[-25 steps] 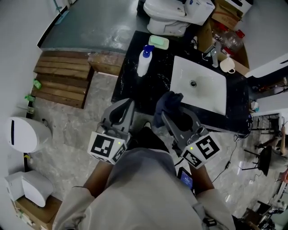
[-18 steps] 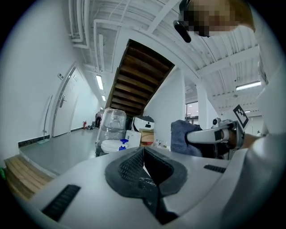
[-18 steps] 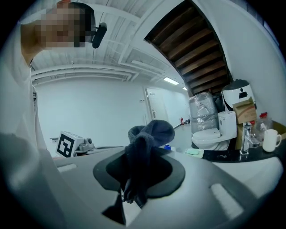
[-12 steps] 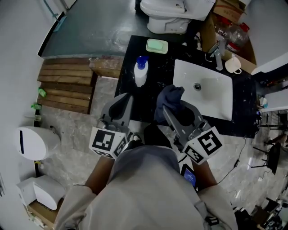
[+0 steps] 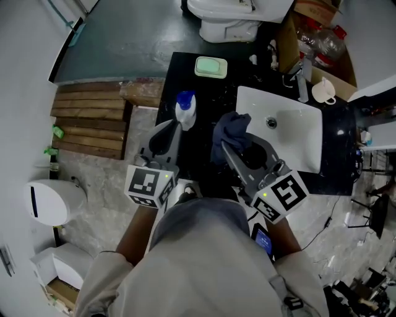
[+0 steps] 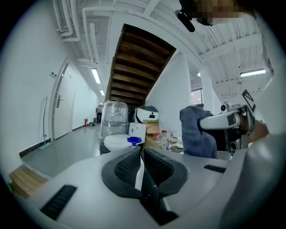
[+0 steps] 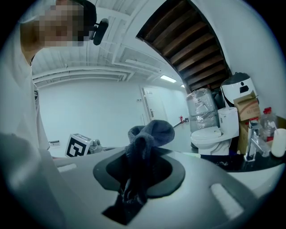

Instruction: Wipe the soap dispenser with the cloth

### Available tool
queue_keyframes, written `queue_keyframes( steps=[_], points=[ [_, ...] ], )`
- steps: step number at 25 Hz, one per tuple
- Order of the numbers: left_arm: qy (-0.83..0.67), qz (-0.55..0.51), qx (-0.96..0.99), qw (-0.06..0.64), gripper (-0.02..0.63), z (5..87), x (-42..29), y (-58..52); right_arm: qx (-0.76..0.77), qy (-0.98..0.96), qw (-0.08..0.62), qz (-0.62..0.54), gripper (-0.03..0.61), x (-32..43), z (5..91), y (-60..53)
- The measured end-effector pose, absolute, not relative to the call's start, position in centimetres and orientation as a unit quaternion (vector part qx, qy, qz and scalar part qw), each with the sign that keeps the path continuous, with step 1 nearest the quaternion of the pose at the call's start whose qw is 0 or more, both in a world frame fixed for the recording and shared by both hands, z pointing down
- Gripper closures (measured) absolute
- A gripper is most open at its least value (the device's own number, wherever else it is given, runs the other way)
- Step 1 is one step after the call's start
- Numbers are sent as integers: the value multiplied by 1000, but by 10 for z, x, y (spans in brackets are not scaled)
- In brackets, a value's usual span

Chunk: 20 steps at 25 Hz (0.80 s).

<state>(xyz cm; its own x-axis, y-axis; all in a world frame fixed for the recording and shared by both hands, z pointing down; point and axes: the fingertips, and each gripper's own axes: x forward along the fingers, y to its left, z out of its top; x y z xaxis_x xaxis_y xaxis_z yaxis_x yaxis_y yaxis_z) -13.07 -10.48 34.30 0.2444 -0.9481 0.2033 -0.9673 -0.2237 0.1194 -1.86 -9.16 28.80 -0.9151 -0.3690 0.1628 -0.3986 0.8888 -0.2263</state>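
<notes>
Left gripper shut and empty, right gripper clamped on the cloth.

Ribbed pads of the left gripper pressed together, nothing between them. Jaws of the right gripper closed on the dark blue-grey cloth, bunched and standing up past the tips. Both grippers side by side over the front edge of the black worktop. Just ahead of the left tips, near the worktop's left edge, the white soap dispenser with its blue pump, upright, apart from the cloth to its right. Right of the cloth, a white sink set into the worktop. At the back edge, a green soap dish. Behind the sink, a white cup. Beyond the worktop, a toilet.
</notes>
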Motion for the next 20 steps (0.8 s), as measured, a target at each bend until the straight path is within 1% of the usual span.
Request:
queue_keyframes(
  steps=[5,8,15,16,20],
  points=[
    [-617,58,776,115,599,353,-131,-128,199,-968,62,138,505,-15,295,-109],
    [-624,66,769,120,530,359,-131,-140,196,-968,62,147,505,-11,300,-118],
    [-633,102,758,120,453,377,-136,-164,187,-967,62,162,505,-11,312,-131],
    [-629,109,761,119,445,379,-137,-166,189,-966,64,163,505,-13,314,-131],
    [-608,113,779,101,445,376,-140,-175,206,-963,66,162,505,-25,315,-132]
  ],
)
